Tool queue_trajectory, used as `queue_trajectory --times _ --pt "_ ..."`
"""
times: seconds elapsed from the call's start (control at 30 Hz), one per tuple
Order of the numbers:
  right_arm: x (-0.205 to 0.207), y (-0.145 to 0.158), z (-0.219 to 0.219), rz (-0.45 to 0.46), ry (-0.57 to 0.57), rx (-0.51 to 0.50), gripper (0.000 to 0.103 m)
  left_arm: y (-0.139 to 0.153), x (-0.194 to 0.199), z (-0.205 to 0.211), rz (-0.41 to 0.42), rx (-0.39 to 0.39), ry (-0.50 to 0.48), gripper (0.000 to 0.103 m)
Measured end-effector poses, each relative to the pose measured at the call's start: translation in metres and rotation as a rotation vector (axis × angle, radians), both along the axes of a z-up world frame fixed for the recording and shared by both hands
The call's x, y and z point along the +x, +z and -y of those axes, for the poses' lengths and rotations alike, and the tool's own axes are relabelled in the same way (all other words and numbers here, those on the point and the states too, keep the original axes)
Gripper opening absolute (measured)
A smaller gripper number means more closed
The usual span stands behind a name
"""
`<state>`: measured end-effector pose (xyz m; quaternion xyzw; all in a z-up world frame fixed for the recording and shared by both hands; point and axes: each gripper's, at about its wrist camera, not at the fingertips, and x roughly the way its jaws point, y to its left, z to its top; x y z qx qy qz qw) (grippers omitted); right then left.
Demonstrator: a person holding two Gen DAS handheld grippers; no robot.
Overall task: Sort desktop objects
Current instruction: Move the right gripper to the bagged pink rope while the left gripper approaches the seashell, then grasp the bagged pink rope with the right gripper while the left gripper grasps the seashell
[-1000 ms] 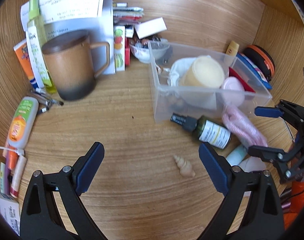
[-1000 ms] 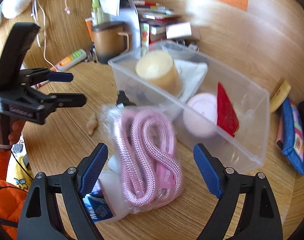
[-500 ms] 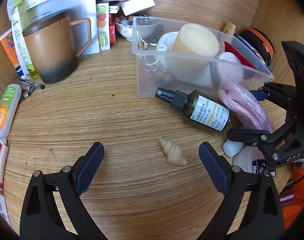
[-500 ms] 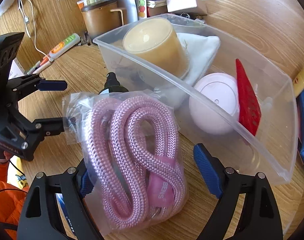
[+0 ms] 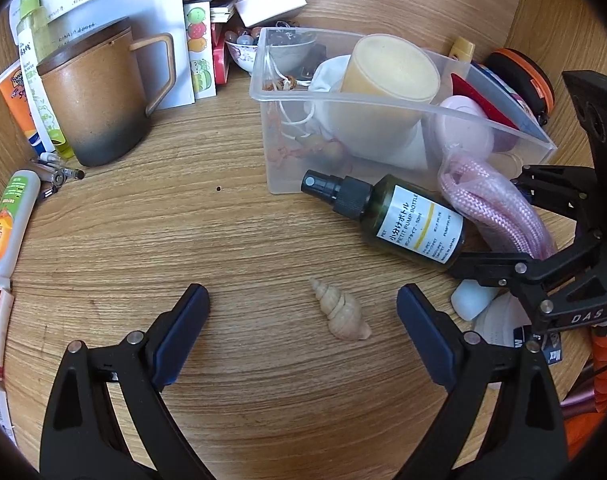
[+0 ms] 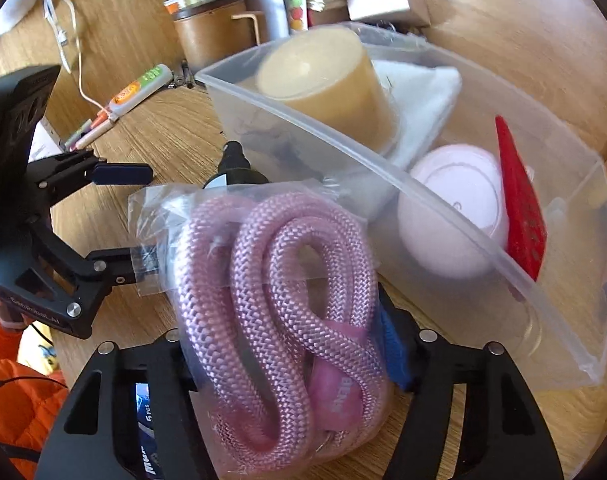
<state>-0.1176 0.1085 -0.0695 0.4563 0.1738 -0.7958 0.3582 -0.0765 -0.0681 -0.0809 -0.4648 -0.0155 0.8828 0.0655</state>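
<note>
A pink rope in a clear plastic bag (image 6: 279, 312) lies against the front wall of a clear plastic bin (image 6: 463, 216). My right gripper (image 6: 291, 356) is shut on the bagged rope; it also shows in the left wrist view (image 5: 499, 216). The bin (image 5: 303, 98) holds a cream cylinder (image 5: 387, 76), a pink round case, a red piece and white cloth. My left gripper (image 5: 303, 320) is open over the wooden desk, with a small spiral seashell (image 5: 341, 312) between its fingers. A dark green spray bottle (image 5: 399, 216) lies in front of the bin.
A brown mug (image 5: 91, 104) stands at the back left with papers, cards and a small bowl behind it. Tubes and pens (image 5: 7, 220) lie along the left edge. White packets (image 5: 479, 300) lie under the right gripper. An orange-rimmed case (image 5: 523, 76) sits right of the bin.
My right gripper has moved forward and closed on the bagged pink rope. My left gripper has moved closer to the seashell and stays open.
</note>
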Motion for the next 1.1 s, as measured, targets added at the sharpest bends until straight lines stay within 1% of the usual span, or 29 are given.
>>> queue_trajectory --times 0.07,0.1,0.13,0.23,0.27,0.37,0.4,0.5,0.57,0.67,0.83,0.97,1.03,1.1 --pt "0.004 0.001 0.001 -0.029 0.01 0.01 0.056 0.0 0.001 -0.002 -0.005 -0.009 -0.004 0.094" --pt "0.004 0.002 0.001 -0.035 0.011 0.01 0.056 -0.001 0.002 -0.003 -0.008 -0.022 -0.006 0.091" --pt "0.004 0.003 0.001 -0.039 0.01 0.006 0.054 0.0 0.002 -0.004 -0.011 -0.03 -0.009 0.086" --pt "0.002 0.006 -0.003 -0.037 0.001 -0.015 0.05 0.001 0.004 -0.006 -0.018 -0.035 -0.023 0.079" --pt "0.001 0.007 -0.004 -0.036 -0.001 -0.021 0.048 0.001 0.005 -0.006 -0.019 -0.035 -0.024 0.077" --pt "0.002 0.01 -0.006 -0.041 -0.008 -0.034 0.046 0.001 0.006 -0.007 -0.025 -0.037 -0.029 0.071" --pt "0.002 0.011 -0.008 -0.042 -0.009 -0.038 0.045 0.001 0.007 -0.008 -0.028 -0.042 -0.033 0.068" --pt "0.005 0.012 -0.005 -0.046 -0.012 -0.051 0.043 0.001 0.009 -0.011 -0.032 -0.055 -0.048 0.065" --pt "0.006 0.014 -0.007 -0.051 -0.026 -0.063 0.039 0.002 0.01 -0.013 -0.036 -0.058 -0.055 0.062" --pt "0.007 0.02 -0.011 -0.063 -0.039 -0.081 0.033 0.002 0.009 -0.015 -0.04 -0.061 -0.06 0.05" --pt "0.011 0.028 -0.019 -0.085 -0.053 -0.091 0.024 0.002 0.008 -0.018 -0.049 -0.075 -0.06 0.038" --pt "0.012 0.03 -0.025 -0.086 -0.064 -0.104 0.022 0.002 0.01 -0.021 -0.058 -0.08 -0.068 0.027" --pt "0.012 0.031 -0.027 -0.087 -0.073 -0.109 0.022 0.002 0.01 -0.023 -0.062 -0.091 -0.062 0.018" --pt "0.012 0.032 -0.028 -0.09 -0.079 -0.113 0.021 0.002 0.011 -0.023 -0.062 -0.075 -0.058 0.018"
